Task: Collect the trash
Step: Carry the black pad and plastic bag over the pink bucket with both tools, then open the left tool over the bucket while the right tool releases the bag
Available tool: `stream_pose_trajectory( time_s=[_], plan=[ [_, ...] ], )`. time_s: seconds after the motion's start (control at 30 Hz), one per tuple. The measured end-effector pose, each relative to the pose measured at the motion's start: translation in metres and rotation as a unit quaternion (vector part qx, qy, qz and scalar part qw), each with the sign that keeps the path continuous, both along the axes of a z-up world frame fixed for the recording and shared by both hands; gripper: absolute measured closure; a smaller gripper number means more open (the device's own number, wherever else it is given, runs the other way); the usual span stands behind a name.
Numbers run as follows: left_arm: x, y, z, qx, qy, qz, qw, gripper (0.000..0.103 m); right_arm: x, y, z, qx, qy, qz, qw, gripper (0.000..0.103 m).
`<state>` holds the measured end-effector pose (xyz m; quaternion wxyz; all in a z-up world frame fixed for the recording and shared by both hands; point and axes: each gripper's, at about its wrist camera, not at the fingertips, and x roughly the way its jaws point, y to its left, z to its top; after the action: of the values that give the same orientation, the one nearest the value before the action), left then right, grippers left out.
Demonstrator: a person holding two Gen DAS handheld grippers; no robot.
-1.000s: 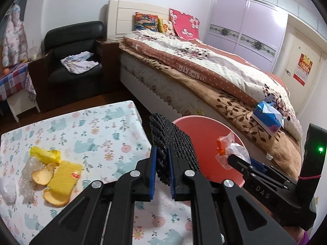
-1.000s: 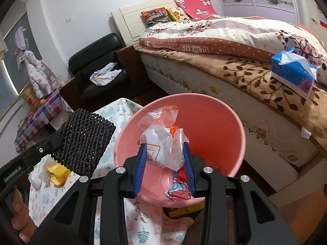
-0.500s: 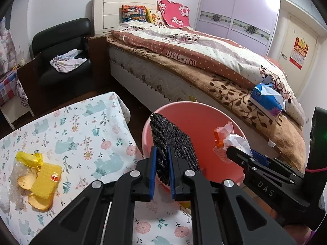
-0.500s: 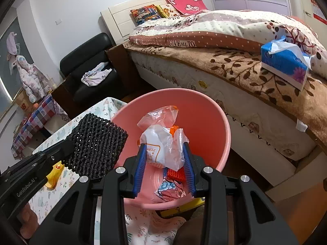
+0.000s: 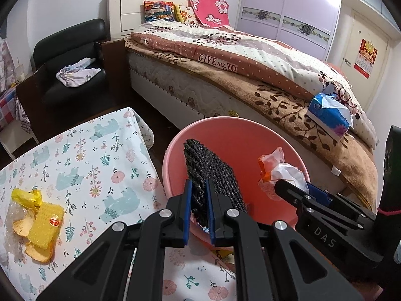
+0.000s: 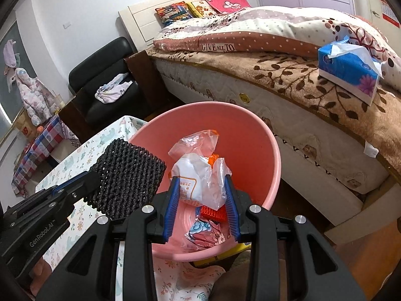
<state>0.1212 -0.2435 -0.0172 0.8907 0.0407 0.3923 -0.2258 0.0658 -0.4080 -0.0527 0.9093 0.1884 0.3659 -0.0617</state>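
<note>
A pink bin (image 5: 250, 135) (image 6: 253, 135) stands beside the floral table, with wrappers lying in its bottom. My left gripper (image 5: 199, 208) (image 6: 94, 176) is shut on a black foam net (image 5: 210, 173) (image 6: 125, 175), held over the bin's near-left rim. My right gripper (image 6: 201, 195) (image 5: 285, 184) is shut on a crumpled clear and white plastic bag (image 6: 200, 175) (image 5: 280, 170) with orange print, over the bin's inside. Yellow wrappers and peel pieces (image 5: 37, 220) lie on the table at the left.
The floral tablecloth (image 5: 87, 165) covers the table left of the bin. A bed (image 5: 250, 70) runs behind, bearing a blue tissue box (image 5: 328, 115) (image 6: 348, 70). A black armchair (image 5: 67, 62) with a cloth stands at the back left. A hand (image 6: 37, 273) shows under the left gripper.
The left gripper has carried the foam net rightward and lower, from over the table edge to over the bin. The right gripper has sunk slightly over the bin, still gripping the bag.
</note>
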Motion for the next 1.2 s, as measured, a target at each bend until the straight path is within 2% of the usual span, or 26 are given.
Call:
stream_pose_trajectory(
  time_s=[0.07,0.13,0.2,0.23,0.6,0.73,0.83,1.2],
  plan=[
    [0.001,-0.001,0.0,-0.005,0.0,-0.002,1.0,0.091,0.0,0.001,0.0,0.0,0.001,0.0,1.0,0.067],
    [0.0,0.0,0.002,-0.011,-0.005,0.0,0.9999,0.084,0.0,0.0,-0.001,0.001,0.001,0.0,1.0,0.068],
    [-0.001,0.001,0.003,-0.011,-0.012,0.002,0.9999,0.066,0.0,0.001,-0.001,0.002,0.002,-0.001,1.0,0.067],
    [-0.001,0.002,0.004,-0.011,-0.015,0.004,0.9998,0.064,0.0,0.001,-0.002,0.003,0.002,-0.001,1.0,0.067],
    [-0.003,0.011,0.007,-0.012,-0.015,0.009,0.9998,0.056,0.001,0.0,-0.001,0.01,-0.002,-0.004,1.0,0.066],
    [-0.005,0.016,0.008,-0.016,-0.016,0.012,0.9997,0.053,0.001,-0.001,0.0,0.016,-0.006,-0.01,1.0,0.054],
    [-0.005,0.021,0.01,-0.02,-0.015,0.016,0.9995,0.053,0.0,0.0,0.002,0.015,-0.01,-0.008,1.0,0.05],
    [-0.011,0.045,0.012,-0.031,-0.014,0.034,0.9989,0.053,-0.002,0.015,0.01,0.005,-0.01,0.004,1.0,0.049]
  ],
)
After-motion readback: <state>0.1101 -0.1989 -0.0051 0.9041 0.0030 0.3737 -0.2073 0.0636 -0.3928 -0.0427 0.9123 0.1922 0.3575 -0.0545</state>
